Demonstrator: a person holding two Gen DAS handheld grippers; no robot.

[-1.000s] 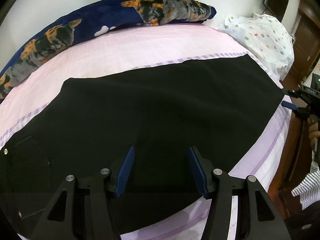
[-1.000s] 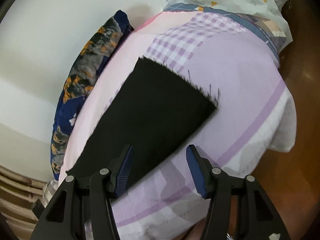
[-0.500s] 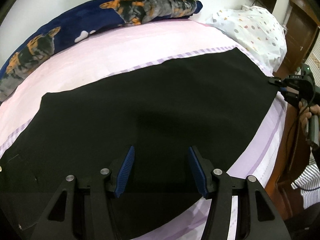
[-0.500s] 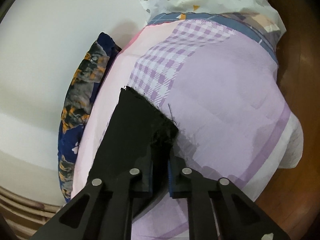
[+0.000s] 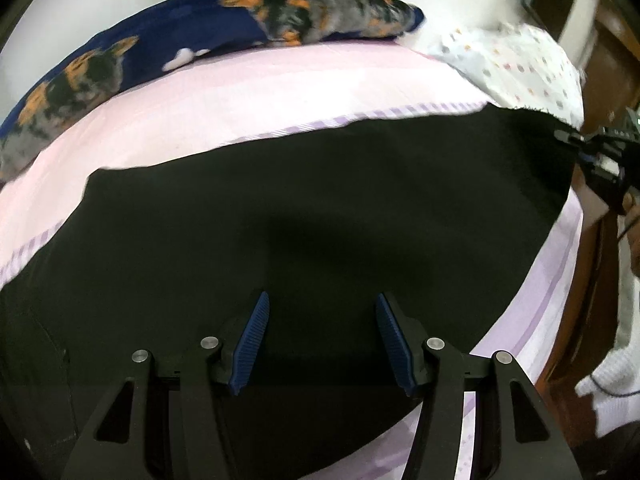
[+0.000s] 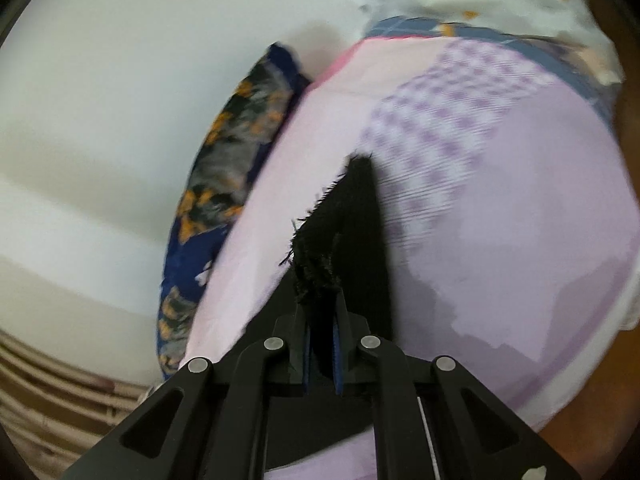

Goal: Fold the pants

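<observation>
- No brand, label or readable writing on any surface; both views are blurred.
- Pants [image 5: 312, 208]: black, spread flat across the bed [image 5: 280, 92], covering most of the near half; a pocket seam shows faintly at the left edge of the left wrist view.
- Frayed hem [image 6: 320, 248] of one leg is lifted off the sheet, bunched and standing up from the right gripper.
- Right gripper [image 6: 322, 336]: jaws nearly together, pinching the black hem cloth between the blue pads; they have just been closing on it.
- In the left wrist view the right gripper [image 5: 588, 148] sits at the far right corner of the pants, at the bed edge.
- Left gripper [image 5: 322, 344]: jaws about half apart, hovering over the pants near the waist end; nothing between the pads, no grip.
- Bed sheet: pale pink with lilac check bands and lilac stripes along the side.
- Pillow [image 5: 224, 28]: long, dark blue with orange and grey animal print, against the white wall [image 6: 120, 80].
- White dotted bedding [image 5: 516, 68] heaped at the far right end.
- Dark wood floor and furniture beside the bed; a striped sleeve [image 5: 616, 376] at the right.
</observation>
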